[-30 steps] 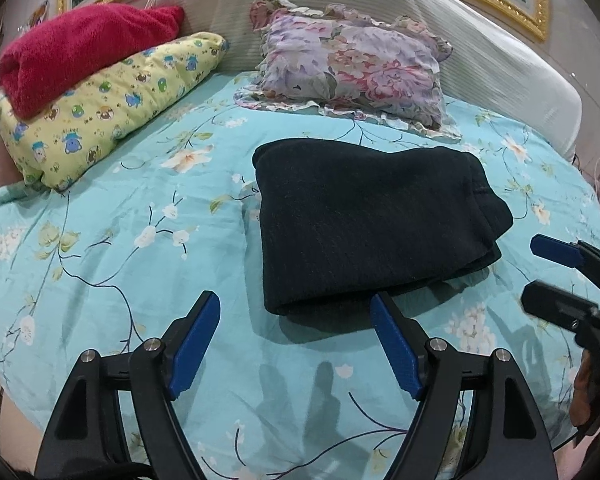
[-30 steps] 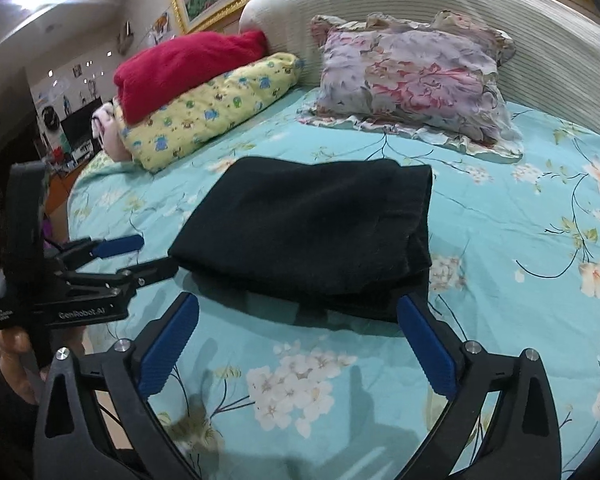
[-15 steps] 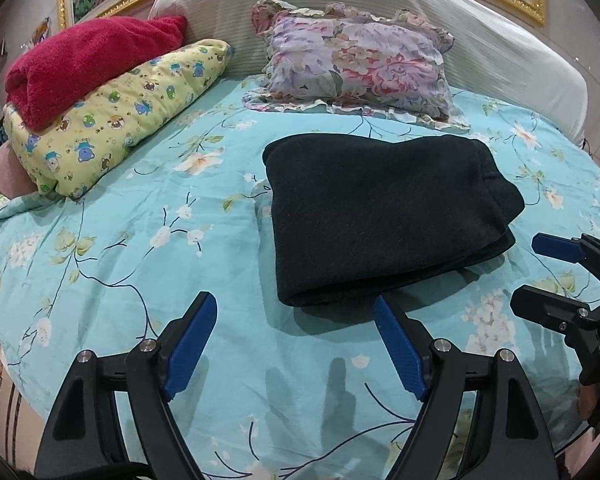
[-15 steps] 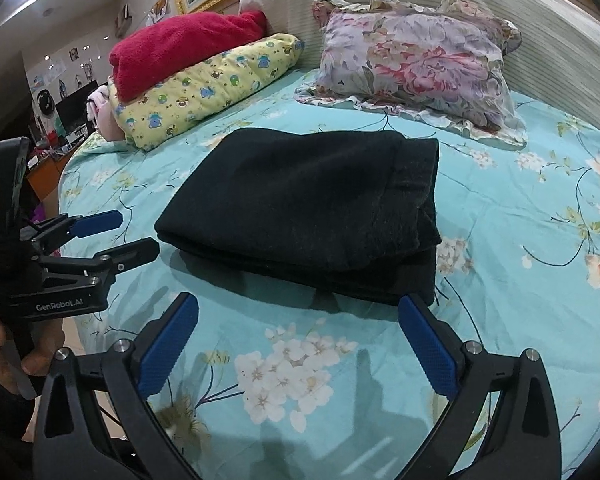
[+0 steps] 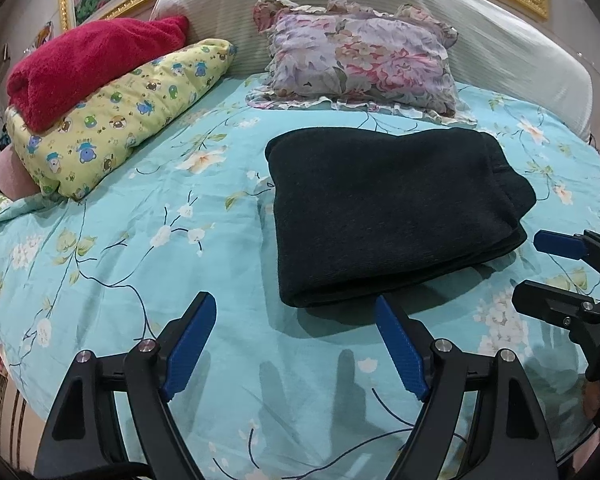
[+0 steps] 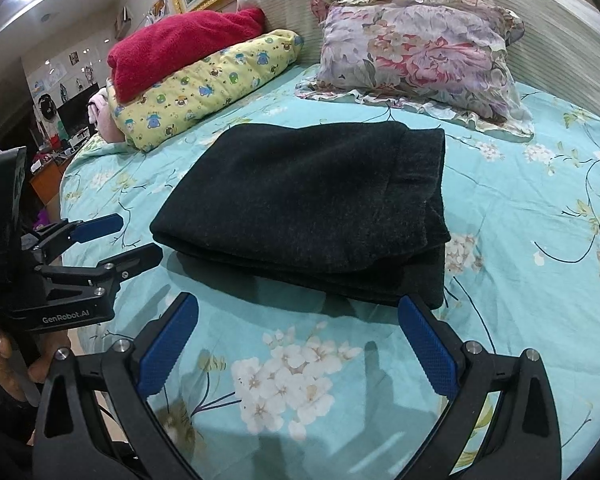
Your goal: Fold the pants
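The black pants [image 5: 392,208] lie folded into a thick rectangle on the turquoise floral bedspread [image 5: 140,248], also visible as black pants [image 6: 312,208] in the right wrist view. My left gripper [image 5: 294,318] hovers open just short of the pants' near edge, nothing between its blue pads. My right gripper [image 6: 298,320] is open too, close to the fold's near edge and touching nothing. Each gripper shows in the other's view: the right gripper [image 5: 540,268] at the far right, the left gripper [image 6: 134,236] at the left, held by a hand [image 6: 4,364].
A floral pillow [image 5: 360,60] leans on the white headboard [image 5: 500,40] behind the pants. A yellow patterned pillow [image 5: 116,120] with a red blanket [image 5: 88,60] on it lies at the back left. The bed's edge [image 6: 80,332] drops off near the left gripper.
Both grippers have drawn back a little from the folded pants and stayed open. The pants have not moved.
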